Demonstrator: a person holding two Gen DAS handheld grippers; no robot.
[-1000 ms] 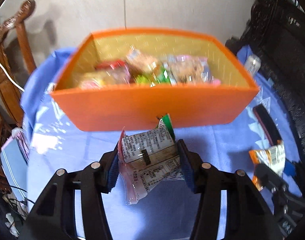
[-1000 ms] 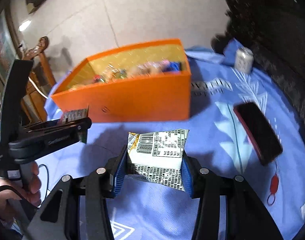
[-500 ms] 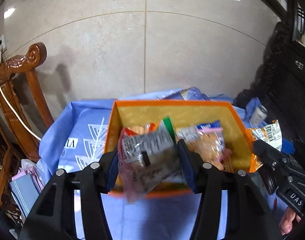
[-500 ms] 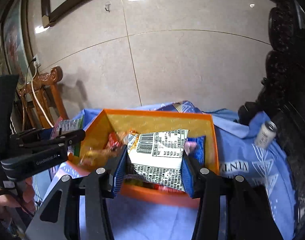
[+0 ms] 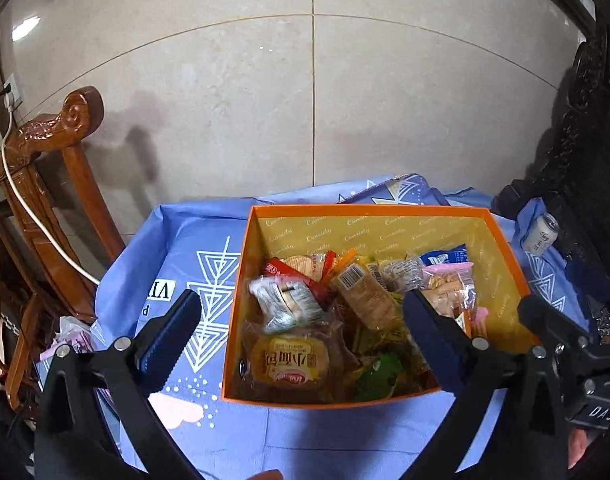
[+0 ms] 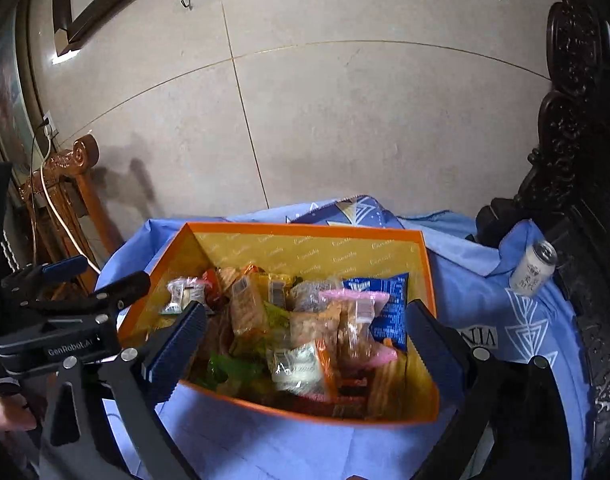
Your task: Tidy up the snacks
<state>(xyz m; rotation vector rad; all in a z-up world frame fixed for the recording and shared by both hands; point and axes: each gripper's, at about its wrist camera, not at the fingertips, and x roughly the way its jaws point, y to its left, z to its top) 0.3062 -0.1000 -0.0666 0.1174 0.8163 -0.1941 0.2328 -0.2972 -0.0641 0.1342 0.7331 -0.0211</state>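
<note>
An orange box (image 5: 385,210) with a yellow lining stands on the blue tablecloth, holding several wrapped snacks. My left gripper (image 5: 301,312) hovers above its left half with jaws opening wide and nothing between the pads. A silver packet (image 5: 283,304) shows blurred just under it, on top of the pile. My right gripper (image 6: 307,320) hangs over the box's right half, jaws likewise opening and empty. Below it a white and orange packet (image 6: 301,364) rests on the other snacks. A pink-edged pack (image 6: 355,320) and a blue pack (image 6: 389,300) lie near the far right corner.
A white drink can (image 5: 539,234) stands on the cloth to the right of the box, beside dark carved furniture (image 6: 577,160). A wooden chair (image 5: 53,160) with a white cable is at the left. A tiled wall lies behind the table.
Both grippers rose from the table and moved forward over the box, each carrying a packet. Both jaws have now spread wide and the two packets have dropped into the box.
</note>
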